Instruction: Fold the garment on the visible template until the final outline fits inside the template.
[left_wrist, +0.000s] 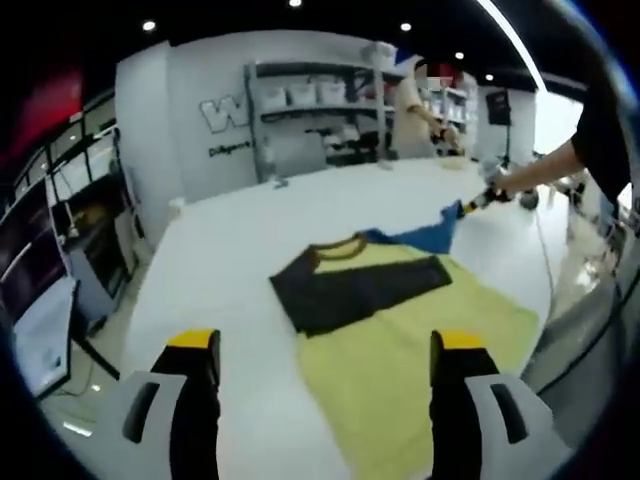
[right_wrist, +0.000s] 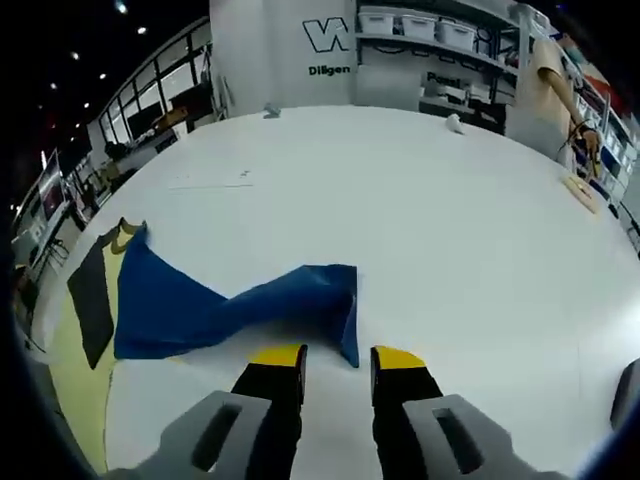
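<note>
Lying mid-surface (left_wrist: 240, 250), the shirt (left_wrist: 400, 340) has one dark sleeve (left_wrist: 370, 285) folded across while the right claw (right_wrist: 336, 358) seems clenched on the blue sleeve (right_wrist: 230, 305) and the left claw (left_wrist: 325, 345) hangs released, leaving most folds undone.

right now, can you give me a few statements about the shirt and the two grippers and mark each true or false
1. The blue sleeve is stretched out toward the right gripper. True.
2. The dark sleeve lies folded across the yellow body of the garment. True.
3. The left gripper is clamped on the shirt hem. False: its fingers stand apart, nothing between them.
4. The garment lies on a dark wooden floor. False: it lies on a white table.
5. The shirt is folded into a small square. False: the body still lies spread out flat.
</note>
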